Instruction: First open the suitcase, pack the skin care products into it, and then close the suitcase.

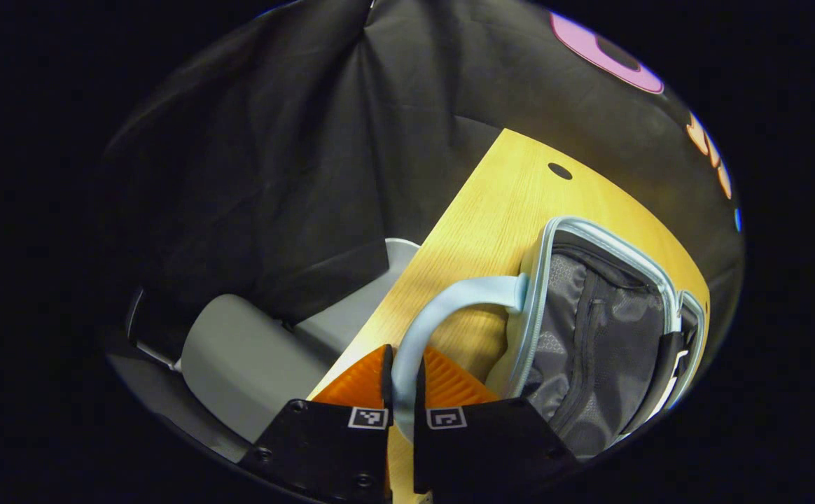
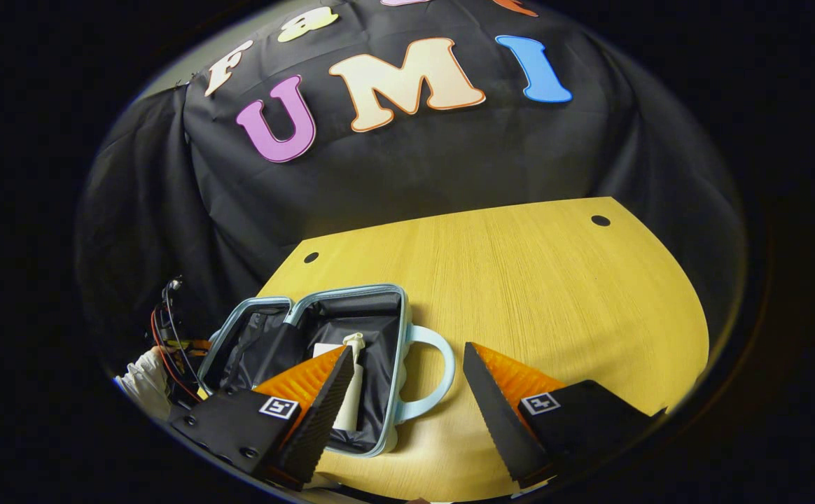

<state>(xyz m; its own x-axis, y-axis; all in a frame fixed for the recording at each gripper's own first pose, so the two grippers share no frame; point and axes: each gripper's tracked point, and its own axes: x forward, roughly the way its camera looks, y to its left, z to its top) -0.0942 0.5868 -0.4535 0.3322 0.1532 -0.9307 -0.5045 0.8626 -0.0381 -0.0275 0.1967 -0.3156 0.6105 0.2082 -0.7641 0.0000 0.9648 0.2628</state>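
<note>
Already packed, lid not yet shut: the handle grip is the weak point

Firstly, on the left side, the left gripper [image 1: 401, 392] has its jaws clenched on the pale blue handle [image 1: 449, 297] of the suitcase [image 1: 593, 322], one finger on each side of the loop. The grip sits near the fingertips, so I judge the smooth handle may slip out if it is pulled at an angle, and then the case may slide on the wooden table [image 1: 498, 203] or drop back.

In the right gripper view, the suitcase [image 2: 386, 329] lies open near the left edge of the table [image 2: 554, 280], with a white bottle [image 2: 351, 392] and a white box [image 2: 325, 350] inside. If the lid comes down while the bottle stands high, it may catch.

Further right, the right gripper [image 2: 407, 392] has its jaws released wide and holds nothing; the handle [image 2: 435, 378] lies between the fingers, beneath them
</note>
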